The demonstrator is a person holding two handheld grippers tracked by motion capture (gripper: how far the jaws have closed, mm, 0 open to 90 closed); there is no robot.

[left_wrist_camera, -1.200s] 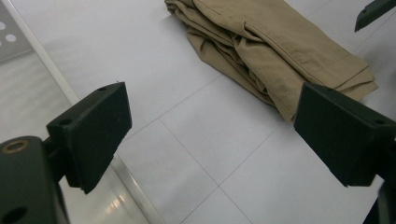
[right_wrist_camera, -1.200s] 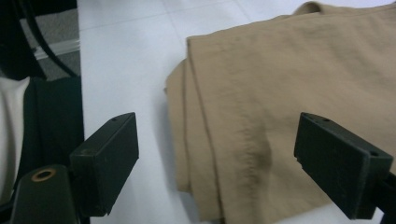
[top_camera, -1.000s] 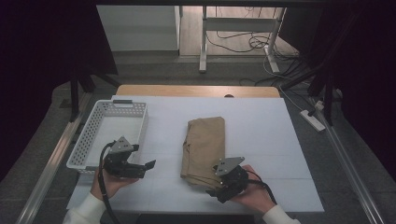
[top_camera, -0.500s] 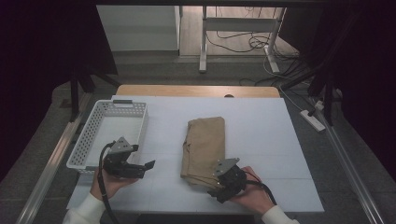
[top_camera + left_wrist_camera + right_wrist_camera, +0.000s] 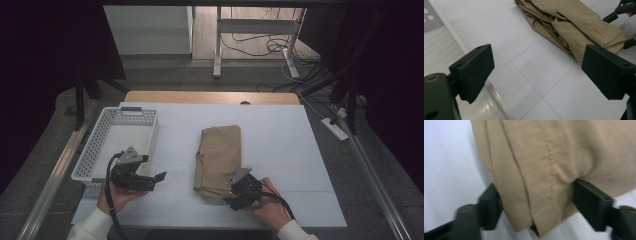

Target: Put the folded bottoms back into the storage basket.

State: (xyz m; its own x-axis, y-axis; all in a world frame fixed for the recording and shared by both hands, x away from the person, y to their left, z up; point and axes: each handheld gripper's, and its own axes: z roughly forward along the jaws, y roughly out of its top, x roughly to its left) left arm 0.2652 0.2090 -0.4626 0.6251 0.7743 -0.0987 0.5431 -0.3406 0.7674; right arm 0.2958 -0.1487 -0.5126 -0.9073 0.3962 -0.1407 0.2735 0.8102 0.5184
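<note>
The folded khaki trousers [image 5: 218,159] lie in the middle of the white worktop [image 5: 280,140], their long side running from the near edge toward the far edge. Compared with a second ago, the right tool [image 5: 235,196] has slid in closer to the garment's near end. In the right gripper view the tan cloth now sits between its two black jaws, which flank the hemmed corner on either side. They press at the fabric, but I cannot tell whether they have fully clenched on it. The left tool [image 5: 156,178] has barely shifted. It hovers released, jaws wide apart, near the worktop's near-left corner, just beside the white plastic basket [image 5: 100,150] and aimed at the trousers' left edge. The basket looks empty. My guess is the right hand is taking its grip on the near end. That would suit a fold, or a lift toward the basket.
</note>
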